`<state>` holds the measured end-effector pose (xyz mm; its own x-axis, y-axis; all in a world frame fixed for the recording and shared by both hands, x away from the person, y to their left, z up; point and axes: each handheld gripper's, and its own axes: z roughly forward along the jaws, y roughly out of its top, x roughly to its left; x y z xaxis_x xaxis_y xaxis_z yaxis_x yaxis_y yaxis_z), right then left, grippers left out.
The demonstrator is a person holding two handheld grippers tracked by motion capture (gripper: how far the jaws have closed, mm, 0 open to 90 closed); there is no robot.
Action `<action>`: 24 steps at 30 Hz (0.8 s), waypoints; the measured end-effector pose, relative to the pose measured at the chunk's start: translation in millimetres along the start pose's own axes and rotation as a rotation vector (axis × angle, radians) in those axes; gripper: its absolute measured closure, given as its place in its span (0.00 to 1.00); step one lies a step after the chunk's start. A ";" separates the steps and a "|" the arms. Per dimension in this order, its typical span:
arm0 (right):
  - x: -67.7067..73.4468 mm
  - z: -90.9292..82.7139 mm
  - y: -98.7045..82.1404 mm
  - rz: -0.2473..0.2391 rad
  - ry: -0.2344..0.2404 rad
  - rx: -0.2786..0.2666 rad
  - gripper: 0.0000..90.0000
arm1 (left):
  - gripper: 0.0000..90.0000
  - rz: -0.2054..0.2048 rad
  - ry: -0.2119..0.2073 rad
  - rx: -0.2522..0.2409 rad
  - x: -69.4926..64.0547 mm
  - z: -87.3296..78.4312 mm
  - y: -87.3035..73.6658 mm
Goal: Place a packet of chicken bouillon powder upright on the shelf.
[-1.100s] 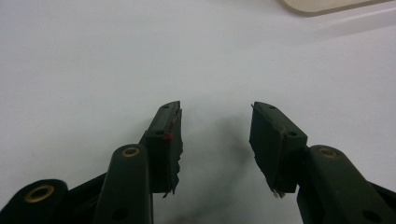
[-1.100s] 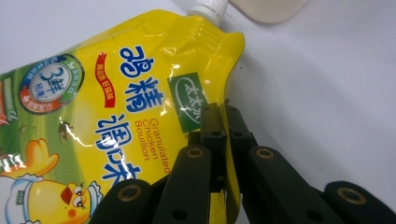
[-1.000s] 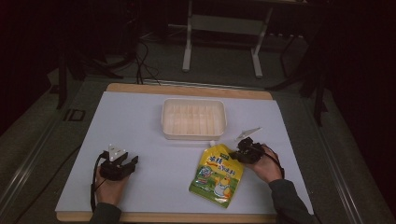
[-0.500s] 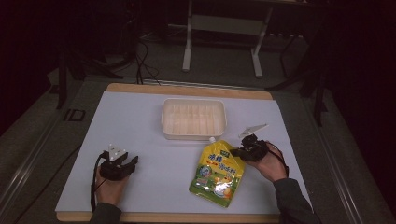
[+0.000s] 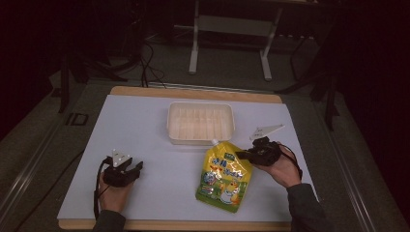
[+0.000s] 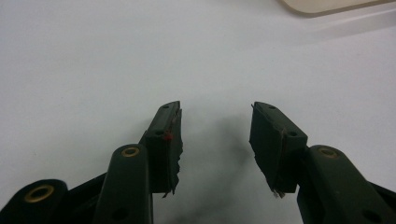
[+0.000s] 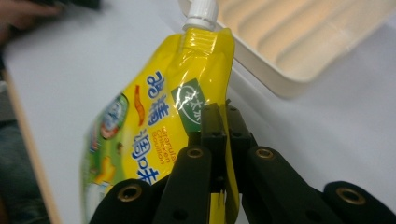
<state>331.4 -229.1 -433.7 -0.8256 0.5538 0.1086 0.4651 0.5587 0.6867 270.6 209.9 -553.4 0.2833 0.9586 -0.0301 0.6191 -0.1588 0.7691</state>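
A yellow spouted pouch (image 5: pixel 224 178) with a white cap lies tilted on the white table, its cap end (image 7: pixel 201 11) lifted toward the cream tray (image 5: pixel 200 123). My right gripper (image 5: pixel 240 154) is shut on the pouch's upper right edge; in the right gripper view the jaws (image 7: pixel 219 123) pinch the yellow film (image 7: pixel 154 116) between them. At the front left of the table my left gripper (image 5: pixel 136 168) rests open, and in the left gripper view its fingertips (image 6: pixel 215 123) stand apart over bare white surface.
The cream ribbed tray (image 7: pixel 299 51) sits at the table's centre back, just beyond the pouch's cap. The wooden table edge (image 5: pixel 193 224) runs along the front. Dark floor, cables and a stand's legs (image 5: pixel 229 46) lie beyond the table.
The right gripper has risen with the pouch's top edge, tipping the cap end up off the table toward the tray. The left gripper has stayed still.
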 end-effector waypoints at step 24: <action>3.4 -35.0 24.7 -0.002 0.038 -0.140 1.00 | 0.60 0.001 0.001 0.004 0.2 -0.2 0.1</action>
<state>328.9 -235.1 -391.3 -0.8392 0.5275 0.1320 0.4164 0.4671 0.7800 270.6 210.1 -553.2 0.2836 0.9585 -0.0284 0.6218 -0.1612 0.7664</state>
